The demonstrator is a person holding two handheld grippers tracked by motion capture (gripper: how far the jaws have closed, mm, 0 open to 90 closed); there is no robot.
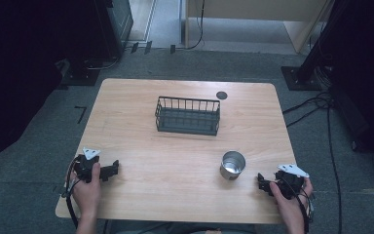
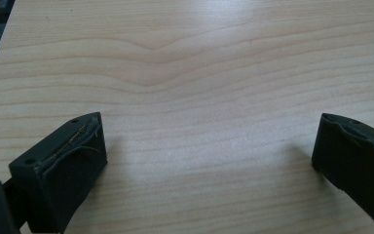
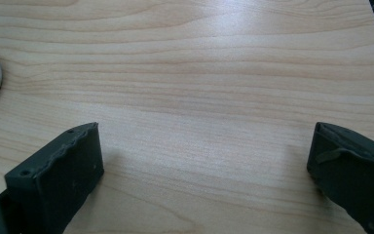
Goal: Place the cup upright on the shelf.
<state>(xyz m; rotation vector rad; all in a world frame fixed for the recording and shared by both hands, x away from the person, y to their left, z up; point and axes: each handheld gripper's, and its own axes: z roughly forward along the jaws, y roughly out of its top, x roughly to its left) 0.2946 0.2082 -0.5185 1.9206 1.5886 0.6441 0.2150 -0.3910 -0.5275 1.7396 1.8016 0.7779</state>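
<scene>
Bare table [image 1: 165, 161] between tongs; cup [image 1: 233, 165] blocks right side, basket [image 1: 188, 115] farther back.

The high view looks forward and down from above the desk's [image 1: 185, 156] near edge, taking in the whole top. Each gripper view sits low and close over the wood [image 2: 199, 73], looking along its jaws; all three share the desk's near part.

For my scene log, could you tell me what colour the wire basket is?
The wire basket is black, seen best in the high view.
</scene>
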